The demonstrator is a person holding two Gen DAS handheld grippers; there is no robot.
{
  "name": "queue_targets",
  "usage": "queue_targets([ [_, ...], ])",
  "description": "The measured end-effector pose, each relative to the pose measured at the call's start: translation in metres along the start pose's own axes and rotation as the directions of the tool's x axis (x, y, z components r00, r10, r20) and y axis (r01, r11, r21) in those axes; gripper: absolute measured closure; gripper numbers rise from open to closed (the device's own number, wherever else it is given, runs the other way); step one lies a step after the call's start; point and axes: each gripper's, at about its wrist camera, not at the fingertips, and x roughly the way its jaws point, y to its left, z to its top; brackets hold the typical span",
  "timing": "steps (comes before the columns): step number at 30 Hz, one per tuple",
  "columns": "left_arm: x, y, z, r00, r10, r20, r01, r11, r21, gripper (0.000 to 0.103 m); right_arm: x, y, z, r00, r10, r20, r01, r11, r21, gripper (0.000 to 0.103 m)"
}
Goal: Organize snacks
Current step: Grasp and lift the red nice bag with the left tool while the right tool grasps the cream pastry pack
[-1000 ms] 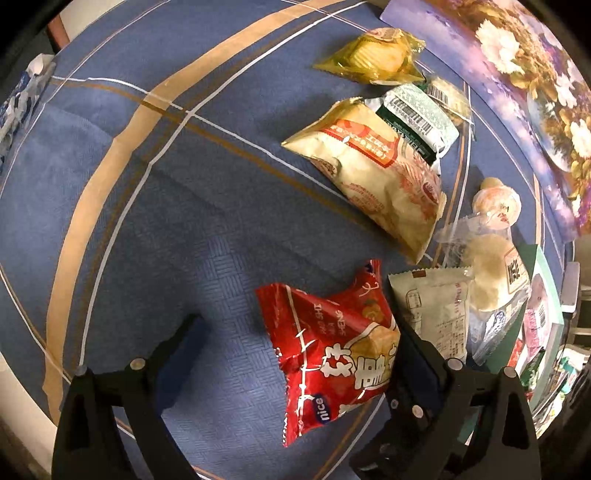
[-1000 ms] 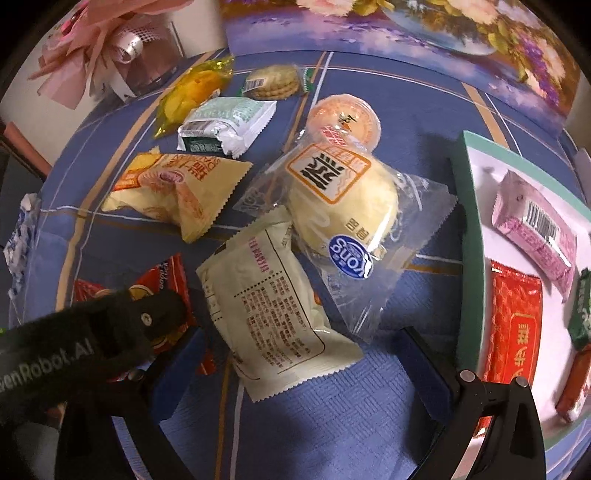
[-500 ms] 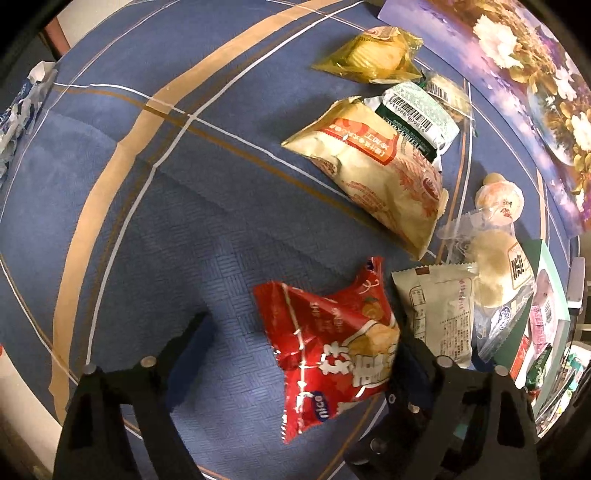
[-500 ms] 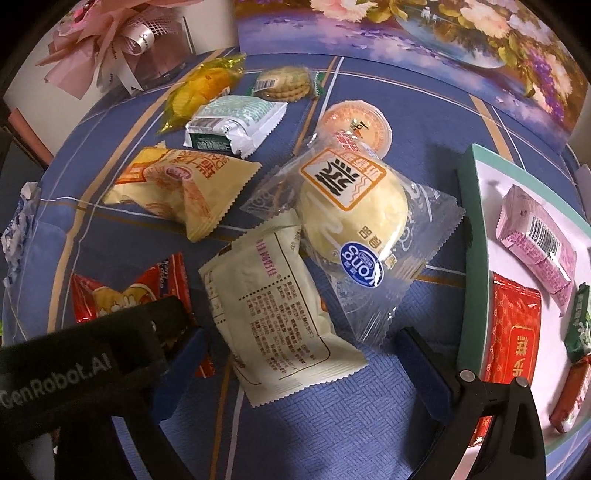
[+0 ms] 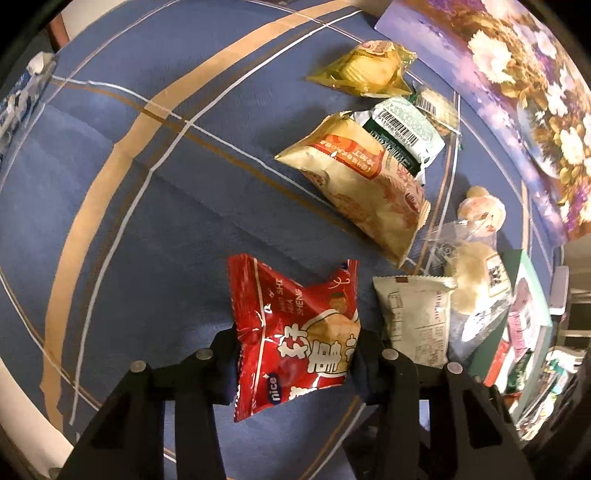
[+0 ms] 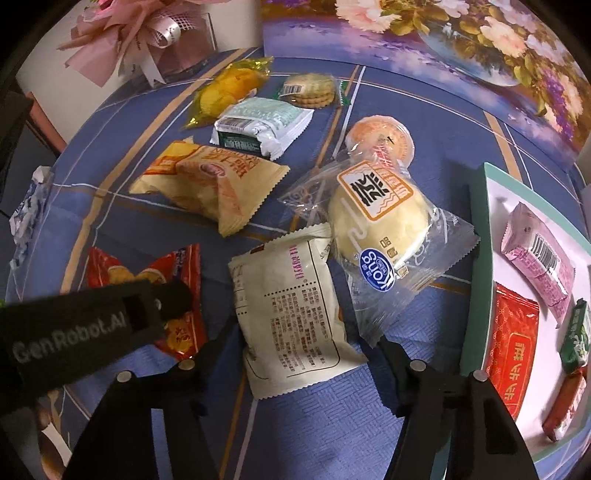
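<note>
My left gripper (image 5: pixel 295 365) is shut on a red snack bag (image 5: pixel 295 332), its fingers pressing both sides; the bag also shows in the right wrist view (image 6: pixel 147 273) behind the left gripper's black body. My right gripper (image 6: pixel 295 354) is closing around a cream-white packet (image 6: pixel 291 317) lying on the blue cloth; its fingers stand at the packet's two sides, and contact is not clear. A clear-wrapped bun (image 6: pixel 380 221) lies just beyond it. A green-rimmed white tray (image 6: pixel 480 258) at the right holds a pink packet (image 6: pixel 535 258) and a red packet (image 6: pixel 513 339).
Further back lie a yellow-orange bag (image 6: pixel 207 181), a green-white packet (image 6: pixel 258 122), a yellow bag (image 6: pixel 229 88), a biscuit pack (image 6: pixel 310 88) and a jelly cup (image 6: pixel 380 136). A pink bouquet (image 6: pixel 136 33) and a flower painting (image 6: pixel 443 44) stand at the far edge.
My left gripper closed from wide open onto the red bag. My right gripper's fingers narrowed in around the cream-white packet.
</note>
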Motion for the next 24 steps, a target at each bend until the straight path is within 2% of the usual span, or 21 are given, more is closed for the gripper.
queue_targets([
  [11,-0.009,0.024,-0.003,0.999,-0.043,0.011,0.044,0.997,-0.065,0.055,-0.002,0.012,-0.007,0.998,0.063,-0.017,-0.064,0.998,-0.015,0.039],
  [19,-0.031,0.039,0.000,0.996,-0.071,0.060,0.077,0.992,-0.101,0.055,-0.018,0.023,-0.006,0.995,0.101,0.019,-0.101,0.995,-0.028,0.039],
  [24,-0.056,0.048,0.000,0.991,-0.081,0.108,0.093,0.990,-0.103,0.055,-0.035,0.016,-0.007,0.992,0.117,0.050,-0.116,0.993,-0.021,0.039],
])
